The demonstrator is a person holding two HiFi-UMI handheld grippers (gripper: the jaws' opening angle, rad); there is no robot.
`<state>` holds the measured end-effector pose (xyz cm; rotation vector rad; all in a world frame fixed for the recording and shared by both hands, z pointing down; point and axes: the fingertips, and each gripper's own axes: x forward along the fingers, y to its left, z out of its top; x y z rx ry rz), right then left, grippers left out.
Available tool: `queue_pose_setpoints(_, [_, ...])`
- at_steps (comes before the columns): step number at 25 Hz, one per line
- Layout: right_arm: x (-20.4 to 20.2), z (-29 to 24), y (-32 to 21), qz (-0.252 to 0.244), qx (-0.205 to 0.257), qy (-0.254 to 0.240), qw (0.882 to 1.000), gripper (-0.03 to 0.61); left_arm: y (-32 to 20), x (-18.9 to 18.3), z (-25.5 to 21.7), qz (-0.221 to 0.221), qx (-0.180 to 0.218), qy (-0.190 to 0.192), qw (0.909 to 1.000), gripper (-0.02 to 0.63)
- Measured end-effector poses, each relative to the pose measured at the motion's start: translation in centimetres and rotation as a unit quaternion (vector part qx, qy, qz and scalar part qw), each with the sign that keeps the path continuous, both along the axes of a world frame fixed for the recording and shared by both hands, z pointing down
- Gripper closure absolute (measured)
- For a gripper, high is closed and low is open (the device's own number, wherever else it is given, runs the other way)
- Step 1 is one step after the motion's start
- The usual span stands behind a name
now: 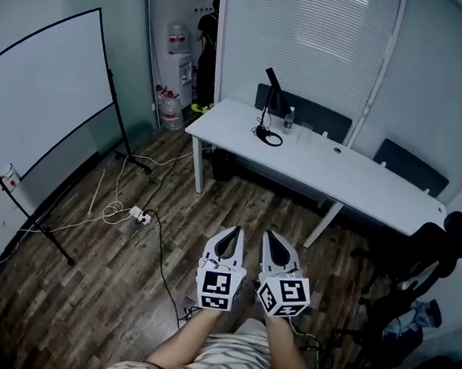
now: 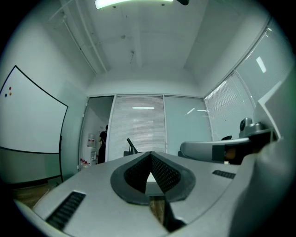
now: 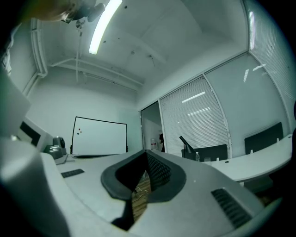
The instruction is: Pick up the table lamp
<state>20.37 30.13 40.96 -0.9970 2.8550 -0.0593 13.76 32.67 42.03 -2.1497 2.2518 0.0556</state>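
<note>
Left gripper (image 1: 228,235) and right gripper (image 1: 272,239) held side by side, low over the wood floor (image 1: 87,288), just ahead of the person's legs. Both pairs of jaws pressed together at the tips, nothing between them. Table lamp (image 1: 272,87) stands near the left end of the white table (image 1: 359,178), well apart from both grippers. 1 bottle (image 1: 288,121) just beside the lamp. Whiteboard (image 1: 48,86) at left.
</note>
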Motion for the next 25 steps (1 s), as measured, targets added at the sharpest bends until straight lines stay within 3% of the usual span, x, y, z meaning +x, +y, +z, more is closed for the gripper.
queue_pose_setpoints(10, [-2.7,0.2,-4.5,0.006,0.011,-0.001,1.0,0.568,-4.6,-2.7,0.6,0.001,0.004,0.011,0.9999,0.607])
queue_pose_setpoints(15, [-5.8,0.5,-11.0,0.018,0.01,-0.013,1.0,0.568,-10.4,-5.8,0.7,0.008,0.002,-0.009,0.9999,0.607])
queue_pose_setpoints(25, [-13.1,0.5,-26.3,0.017,-0.001,-0.004,1.0,0.568,-25.9,-13.2,-0.4,0.009,0.005,0.0,0.9999,0.607])
